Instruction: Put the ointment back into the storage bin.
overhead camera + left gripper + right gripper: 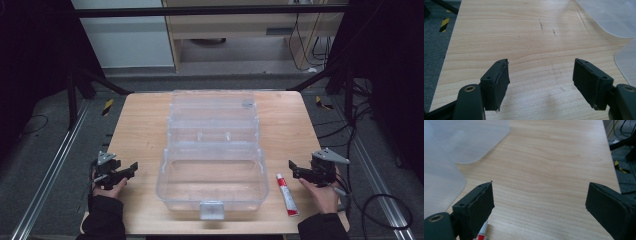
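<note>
A clear plastic box (pixel 212 177) lies open in the middle of the wooden table (pixel 140 127), its lid (pixel 212 107) folded back toward the far edge. A small white and red tube (pixel 287 194) lies on the table just right of the box. My left gripper (pixel 131 169) rests near the table's left edge, open, with bare wood between its fingers (pixel 496 83). To the right of the tube, my right gripper (pixel 294 169) is open too, and the tube's end (pixel 482 235) peeks out under its left pad (pixel 480 206).
Edges of the clear box (pixel 626 62) (pixel 441 182) curve in at the side of each gripper view. Dark frame legs and cables (pixel 360 130) stand off the table's right side. Yellow-black tape (pixel 107 106) marks the floor at the left.
</note>
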